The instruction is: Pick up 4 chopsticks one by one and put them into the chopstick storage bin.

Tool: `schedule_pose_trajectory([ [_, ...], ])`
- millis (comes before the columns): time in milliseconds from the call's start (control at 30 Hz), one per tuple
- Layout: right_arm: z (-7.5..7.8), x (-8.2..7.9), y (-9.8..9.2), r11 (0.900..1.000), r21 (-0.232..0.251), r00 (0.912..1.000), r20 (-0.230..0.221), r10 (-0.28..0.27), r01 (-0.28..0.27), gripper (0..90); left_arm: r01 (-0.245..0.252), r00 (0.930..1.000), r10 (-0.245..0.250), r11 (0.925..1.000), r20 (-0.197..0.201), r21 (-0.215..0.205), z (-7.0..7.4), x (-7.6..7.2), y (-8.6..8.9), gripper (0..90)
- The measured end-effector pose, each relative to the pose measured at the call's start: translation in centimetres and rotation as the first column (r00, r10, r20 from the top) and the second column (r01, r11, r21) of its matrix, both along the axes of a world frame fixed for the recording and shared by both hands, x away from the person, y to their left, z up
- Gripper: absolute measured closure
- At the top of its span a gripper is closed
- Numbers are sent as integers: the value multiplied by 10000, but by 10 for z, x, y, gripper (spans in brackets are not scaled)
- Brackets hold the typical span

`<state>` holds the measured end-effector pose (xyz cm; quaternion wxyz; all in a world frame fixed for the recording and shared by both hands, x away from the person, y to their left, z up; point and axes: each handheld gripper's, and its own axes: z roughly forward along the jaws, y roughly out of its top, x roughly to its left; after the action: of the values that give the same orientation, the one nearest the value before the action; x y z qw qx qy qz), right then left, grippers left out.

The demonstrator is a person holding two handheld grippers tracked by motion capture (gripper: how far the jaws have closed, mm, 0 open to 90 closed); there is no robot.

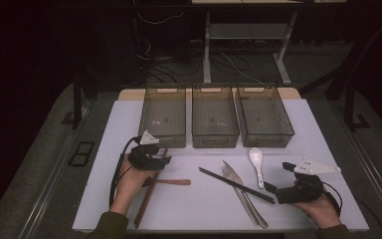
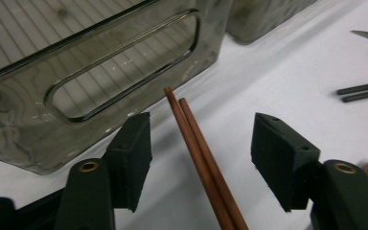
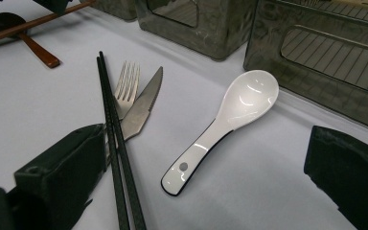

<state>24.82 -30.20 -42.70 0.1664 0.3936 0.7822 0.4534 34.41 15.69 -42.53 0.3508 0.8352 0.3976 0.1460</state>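
While the left gripper (image 2: 199, 158) straddles the brown chopsticks (image 2: 196, 143) at the tabletop's (image 1: 204, 209) eight o'clock, jaws part-open without contact, both sticks should stay centred between the pads.

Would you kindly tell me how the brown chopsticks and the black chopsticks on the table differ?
The brown chopsticks look like reddish wood; the black chopsticks are dark and matte. The brown pair lies on the left, between the open jaws of the left tool, untouched by its pads; the black pair lies right of centre, its near end by the right tool. The brown pair crosses a brown spoon; the black pair crosses a fork and knife. Both lie flat, sticks side by side.
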Motion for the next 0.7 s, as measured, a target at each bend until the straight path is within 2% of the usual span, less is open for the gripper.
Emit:
schedule_pose_trajectory([
  [133,0,0,0,10000,-6,10000,-21,14,-14,5,-139,9997,141,9998,-186,126,-1,6,-5,438],
  [200,0,0,0,10000,-19,10000,16,52,-52,5,-170,9996,181,9987,-221,479,-2,8,-9,449],
  [333,0,-1,0,10000,-8,10000,1,53,-53,5,-177,9992,206,9964,-337,832,-5,9,-12,483],
  [700,0,-1,0,10000,-39,10000,44,48,-48,5,-322,9972,378,9959,-650,842,-7,11,-10,570],
])
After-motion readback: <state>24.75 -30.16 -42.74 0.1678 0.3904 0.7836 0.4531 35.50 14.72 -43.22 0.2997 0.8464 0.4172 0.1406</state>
